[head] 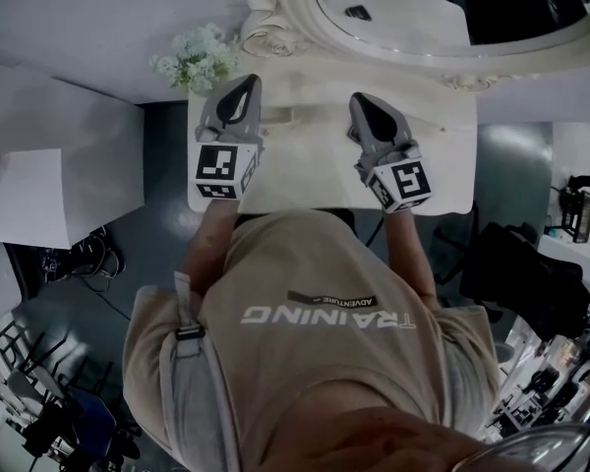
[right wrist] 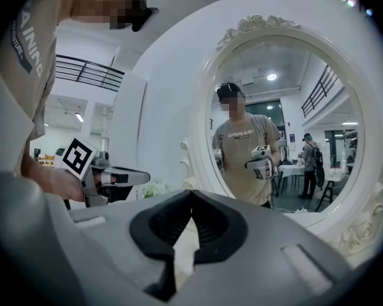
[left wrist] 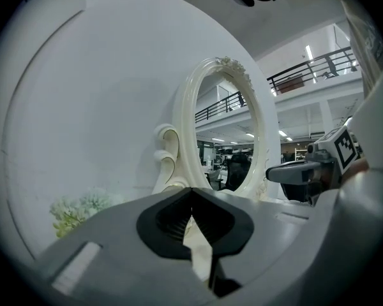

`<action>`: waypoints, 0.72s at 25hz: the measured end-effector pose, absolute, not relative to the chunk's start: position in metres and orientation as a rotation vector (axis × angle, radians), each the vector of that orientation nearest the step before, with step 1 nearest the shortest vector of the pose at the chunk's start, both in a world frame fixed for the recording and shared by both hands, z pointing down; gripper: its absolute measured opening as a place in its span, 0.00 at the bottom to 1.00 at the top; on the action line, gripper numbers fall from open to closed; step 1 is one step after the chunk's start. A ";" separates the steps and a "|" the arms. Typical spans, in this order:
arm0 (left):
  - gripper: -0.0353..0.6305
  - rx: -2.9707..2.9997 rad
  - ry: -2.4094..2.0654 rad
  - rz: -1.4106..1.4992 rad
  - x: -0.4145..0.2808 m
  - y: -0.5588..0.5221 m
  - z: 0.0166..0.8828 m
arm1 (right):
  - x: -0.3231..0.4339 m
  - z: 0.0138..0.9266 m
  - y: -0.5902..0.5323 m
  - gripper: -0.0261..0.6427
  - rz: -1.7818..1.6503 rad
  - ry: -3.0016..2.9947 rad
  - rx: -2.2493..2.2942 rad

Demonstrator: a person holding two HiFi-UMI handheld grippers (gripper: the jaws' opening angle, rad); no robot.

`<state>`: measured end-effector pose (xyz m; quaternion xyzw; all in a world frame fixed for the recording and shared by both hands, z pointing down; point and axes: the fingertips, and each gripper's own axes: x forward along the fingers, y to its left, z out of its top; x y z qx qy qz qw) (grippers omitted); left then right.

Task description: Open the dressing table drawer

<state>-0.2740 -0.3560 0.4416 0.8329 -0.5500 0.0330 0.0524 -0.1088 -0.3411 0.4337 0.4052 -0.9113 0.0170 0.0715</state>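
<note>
- The left grey gripper [head: 244,85] has its jaws together, with nothing between them, and hangs above the white dressing table [head: 305,170].
- The right grey gripper [head: 362,101] also has its jaws together and empty. It is beside the left one, and both point at the oval cream-framed mirror [head: 393,13].
- A pale green flower bunch [head: 197,59] stands at the table's far left corner.
- The drawer cannot be made out, because the person's beige T-shirt [head: 315,313] covers the table's near edge.

Operator wore beige short-sleeved T-shirt [head: 324,298], white "TRAINING" print + small black "ADVENTURE" patch. Grey webbing strap [head: 182,362] w/ buckle over one shoulder. Left gripper [head: 248,82] & right gripper [head: 360,99]: grey plastic shells, black ribbed pads [left wrist: 172,218], each w/ white marker cube [head: 219,171], black sq. codes.
</note>
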 end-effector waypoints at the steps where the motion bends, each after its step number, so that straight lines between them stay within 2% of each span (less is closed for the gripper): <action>1: 0.06 2.529 -1.668 0.098 -0.273 -0.355 0.442 | -0.109 0.435 -0.341 0.04 0.059 -2.749 1.214; 18: 0.06 2.528 -1.636 0.156 -0.284 -0.348 0.459 | -0.140 0.477 -0.342 0.04 0.194 -2.752 1.127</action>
